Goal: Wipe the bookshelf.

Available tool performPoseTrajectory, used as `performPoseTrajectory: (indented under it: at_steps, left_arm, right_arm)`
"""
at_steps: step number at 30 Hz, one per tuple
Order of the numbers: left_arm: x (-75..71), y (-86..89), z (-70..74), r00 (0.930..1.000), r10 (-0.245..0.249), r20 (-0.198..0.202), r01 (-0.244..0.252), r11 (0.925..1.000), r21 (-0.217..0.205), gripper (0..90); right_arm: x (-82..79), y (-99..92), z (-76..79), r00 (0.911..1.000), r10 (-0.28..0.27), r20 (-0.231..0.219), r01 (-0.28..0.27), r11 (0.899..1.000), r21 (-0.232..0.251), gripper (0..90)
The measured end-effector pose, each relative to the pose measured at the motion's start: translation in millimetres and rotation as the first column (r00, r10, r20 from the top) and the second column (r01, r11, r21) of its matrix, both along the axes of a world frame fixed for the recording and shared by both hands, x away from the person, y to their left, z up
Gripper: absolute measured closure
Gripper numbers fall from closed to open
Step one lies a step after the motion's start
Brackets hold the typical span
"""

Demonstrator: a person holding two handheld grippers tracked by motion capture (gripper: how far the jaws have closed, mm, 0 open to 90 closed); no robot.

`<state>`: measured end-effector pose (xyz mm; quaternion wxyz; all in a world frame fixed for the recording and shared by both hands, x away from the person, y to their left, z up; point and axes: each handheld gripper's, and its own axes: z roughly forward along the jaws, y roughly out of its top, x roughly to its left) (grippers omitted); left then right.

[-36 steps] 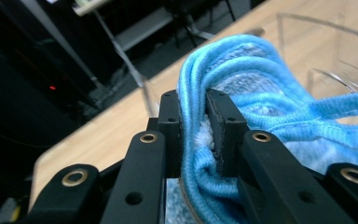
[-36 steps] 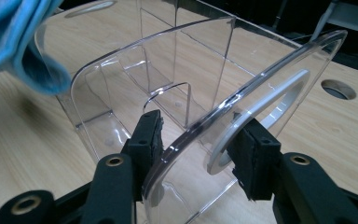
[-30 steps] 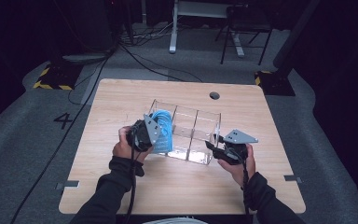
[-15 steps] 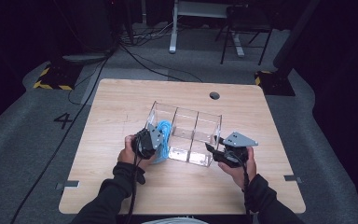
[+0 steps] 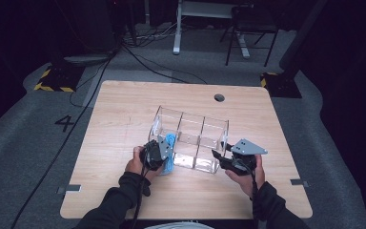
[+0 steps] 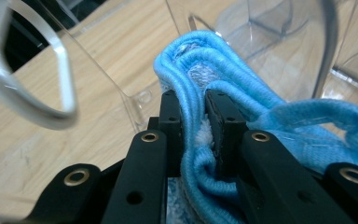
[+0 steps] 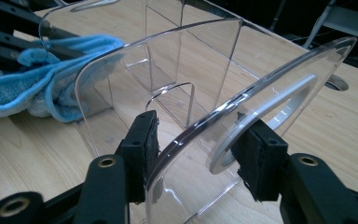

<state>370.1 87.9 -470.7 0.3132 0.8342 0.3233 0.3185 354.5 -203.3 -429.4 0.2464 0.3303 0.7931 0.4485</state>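
Note:
A clear three-compartment box (image 5: 190,119) stands mid-table. My left gripper (image 5: 166,150) is at its left end, shut on a bunched blue cloth (image 5: 169,140). In the left gripper view the gripper (image 6: 193,100) pinches a fold of the cloth (image 6: 223,65), with clear walls (image 6: 60,74) close around it. Whether the cloth hangs inside the end compartment or beside it I cannot tell. My right gripper (image 5: 218,155) is at the box's right end. In the right gripper view the gripper (image 7: 198,135) stands open astride the end wall (image 7: 270,79), pads off it. The cloth (image 7: 51,79) lies far left.
The wooden table (image 5: 124,109) has a round cable hole (image 5: 219,98) near its far edge. Beyond it on the grey floor are a desk leg (image 5: 176,43), a chair (image 5: 248,33) and cables (image 5: 138,57). Both of the person's forearms come in from the near edge.
My left gripper has come down with the blue cloth, from above the box's left end to low against it. The right gripper has stayed at the right end wall.

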Motion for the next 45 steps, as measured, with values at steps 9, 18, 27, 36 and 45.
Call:
performPoseTrajectory:
  at_steps: [9, 18, 27, 36, 45]
  left_arm:
    - [-2.6, 4.7, 10.0, 0.9997, -0.026, -0.002, 0.026, 0.9995, -0.016, 77.4]
    - [-15.7, 19.2, 59.0, 0.9892, -0.008, 0.146, 0.031, 0.9869, -0.158, 77.5]
    - [-22.4, 25.7, 69.7, 0.9666, -0.012, 0.256, 0.087, 0.9551, -0.283, 76.1]
    - [-24.9, 17.3, 46.7, 0.9829, -0.104, 0.152, 0.135, 0.9685, -0.209, 75.9]
    - [-18.5, 13.6, 9.8, 0.9907, -0.130, -0.040, 0.127, 0.9893, -0.071, 71.6]
  right_arm:
    - [-0.1, -0.8, -0.5, 0.9999, 0.008, 0.006, -0.008, 1.000, -0.004, 50.9]
    - [0.3, -0.4, -0.5, 0.9999, 0.008, 0.007, -0.008, 1.000, -0.006, 50.9]
    - [0.4, -1.0, -1.1, 0.9997, 0.018, 0.014, -0.018, 1.000, -0.008, 50.4]
    - [1.0, -0.7, -1.3, 0.9995, 0.026, 0.020, -0.025, 1.000, -0.016, 49.9]
    - [1.0, -0.6, -1.6, 0.9994, 0.027, 0.022, -0.026, 1.000, -0.015, 49.9]
